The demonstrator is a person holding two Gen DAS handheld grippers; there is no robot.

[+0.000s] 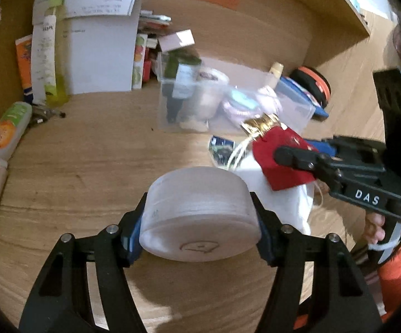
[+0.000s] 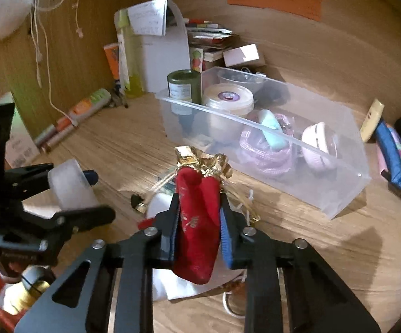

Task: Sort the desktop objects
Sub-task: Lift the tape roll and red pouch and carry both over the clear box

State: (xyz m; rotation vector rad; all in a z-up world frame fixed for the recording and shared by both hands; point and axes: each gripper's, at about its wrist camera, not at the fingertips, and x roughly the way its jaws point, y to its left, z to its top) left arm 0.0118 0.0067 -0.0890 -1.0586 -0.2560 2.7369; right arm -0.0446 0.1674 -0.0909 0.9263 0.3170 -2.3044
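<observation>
Right wrist view: the right claw is clenched on a red fabric pouch with a gold gathered top, held above the wooden tabletop before the clear plastic bin. Soft and light, it is probably best pinched mid-body. The left claw grips a white frosted round plastic tub, rigid and likely slippery, by its sides. Both contents are hidden; motion blurs the bin's items.

Two claws, one white round jar, one red pouch, one clear bin, one green jar, one white tub.
</observation>
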